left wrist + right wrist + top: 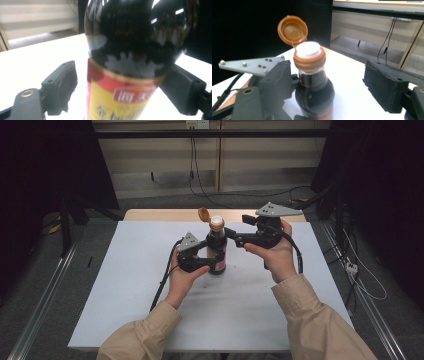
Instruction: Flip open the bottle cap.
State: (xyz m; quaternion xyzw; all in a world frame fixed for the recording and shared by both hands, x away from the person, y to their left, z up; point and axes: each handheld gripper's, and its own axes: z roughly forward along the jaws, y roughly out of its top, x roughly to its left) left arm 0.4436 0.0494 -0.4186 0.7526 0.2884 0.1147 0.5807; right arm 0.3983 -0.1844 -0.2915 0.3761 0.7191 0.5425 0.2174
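My left gripper point(212, 262) fingers brace the upright soy sauce bottle point(216, 251); my right gripper point(231, 236) fingers gape wide, empty, flanking its neck below the flipped-open cap point(292, 29).

The bottle point(216, 251) is dark brown, nearly black, with a yellow label point(117, 105) banded red at its top and carrying white characters on a red patch. Its flip cap point(292, 28) and neck collar are orange-brown; the spout point(307, 48) is white. Both grippers point(207, 261) point(235, 236) are black with grey plates. The tabletop point(125, 285) is pale grey-white with a wooden far edge. The sleeves point(320, 320) are beige.
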